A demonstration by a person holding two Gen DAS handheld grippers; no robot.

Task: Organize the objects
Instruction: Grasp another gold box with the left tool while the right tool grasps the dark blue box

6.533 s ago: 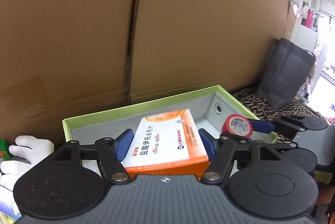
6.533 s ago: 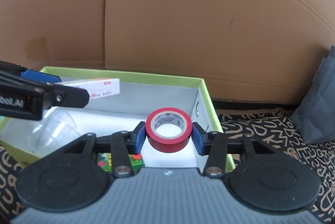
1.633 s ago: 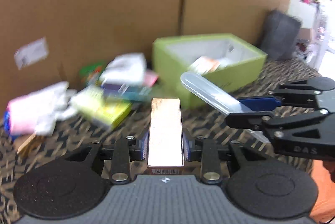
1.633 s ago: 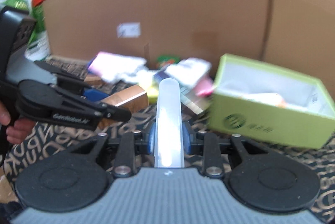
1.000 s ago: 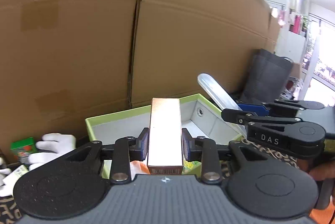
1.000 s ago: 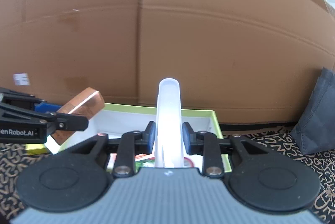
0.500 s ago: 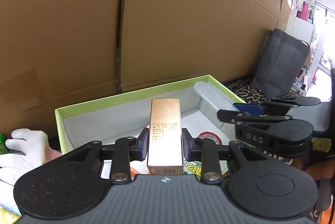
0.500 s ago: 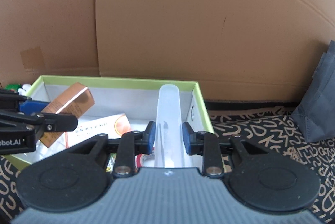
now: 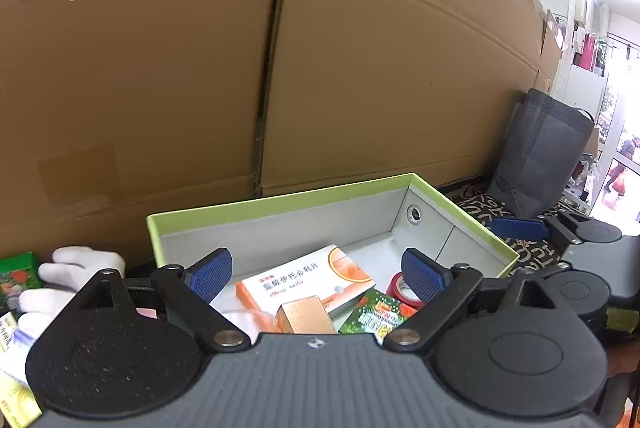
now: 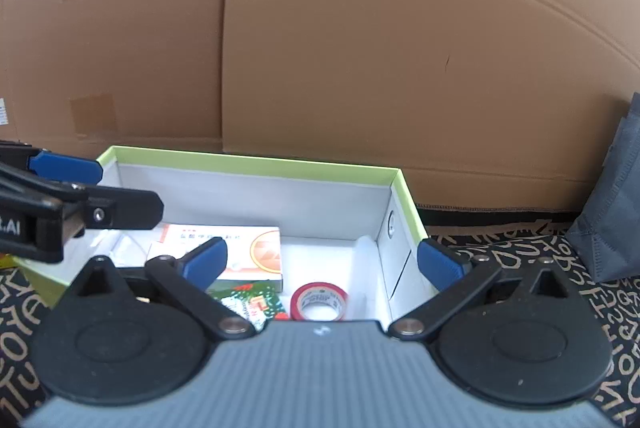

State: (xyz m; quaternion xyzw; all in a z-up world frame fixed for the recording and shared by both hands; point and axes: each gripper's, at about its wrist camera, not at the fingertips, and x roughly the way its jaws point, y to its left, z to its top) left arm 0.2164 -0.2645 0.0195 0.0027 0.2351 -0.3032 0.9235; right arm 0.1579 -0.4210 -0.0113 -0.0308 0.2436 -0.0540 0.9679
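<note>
Left wrist: my left gripper (image 9: 316, 270) has just spread, empty, over one green box (image 9: 280, 202) holding one orange medicine carton (image 9: 304, 278), one copper carton (image 9: 306, 318) half hidden, one green packet (image 9: 378, 312), one red tape roll (image 9: 400, 288).

Right wrist: my right gripper (image 10: 322, 262) has just spread, empty; one clear tube (image 10: 366, 268) lies blurred by the wall.

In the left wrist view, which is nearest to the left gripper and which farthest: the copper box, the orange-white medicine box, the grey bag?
Measured from the left gripper:
1. Copper box: in the green box, just below the open jaws.
2. Orange-white medicine box: behind it, mid-floor of the green box.
3. Grey bag: far right, outside, against the cardboard wall.
</note>
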